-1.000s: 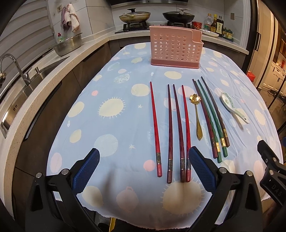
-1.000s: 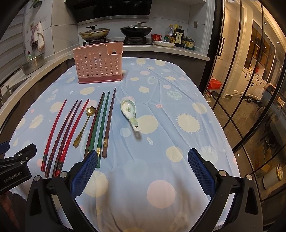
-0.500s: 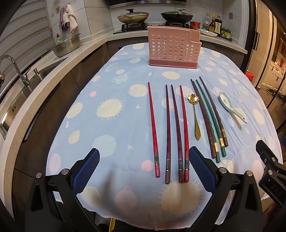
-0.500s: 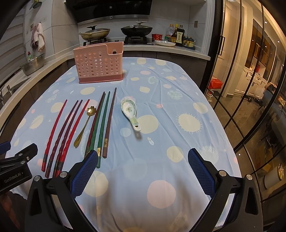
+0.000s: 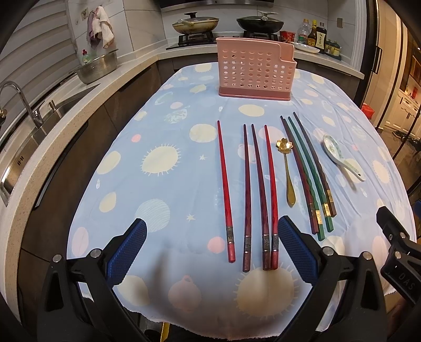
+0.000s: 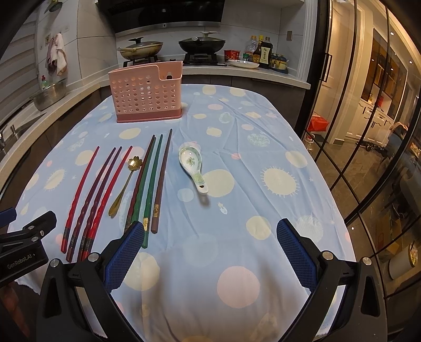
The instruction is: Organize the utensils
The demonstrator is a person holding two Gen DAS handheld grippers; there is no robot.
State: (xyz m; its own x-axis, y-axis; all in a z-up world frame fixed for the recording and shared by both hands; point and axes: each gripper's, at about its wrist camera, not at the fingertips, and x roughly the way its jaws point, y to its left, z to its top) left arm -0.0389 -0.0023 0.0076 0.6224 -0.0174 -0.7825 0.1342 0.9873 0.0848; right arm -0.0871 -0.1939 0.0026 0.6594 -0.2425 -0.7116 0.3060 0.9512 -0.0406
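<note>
A pink perforated utensil holder (image 5: 254, 71) (image 6: 148, 94) stands at the far end of the blue spotted tablecloth (image 5: 163, 163). Several red and maroon chopsticks (image 5: 250, 189) (image 6: 92, 194) lie side by side. Right of them lie a gold flower spoon (image 5: 286, 168) (image 6: 125, 184), green and dark chopsticks (image 5: 310, 173) (image 6: 150, 181) and a white ceramic spoon (image 5: 342, 157) (image 6: 193, 165). My left gripper (image 5: 210, 250) is open and empty over the near ends of the red chopsticks. My right gripper (image 6: 208, 250) is open and empty over bare cloth, right of the green chopsticks.
A counter with a sink and tap (image 5: 15, 105) and a metal bowl (image 5: 97, 67) runs along the left. A stove with two pans (image 5: 229, 23) and bottles (image 5: 315, 34) stands behind the table. Glass doors (image 6: 368, 131) are on the right.
The left gripper has edged slightly forward and the view has tilted a little. The right gripper has hardly moved. Nothing on the table has moved.
</note>
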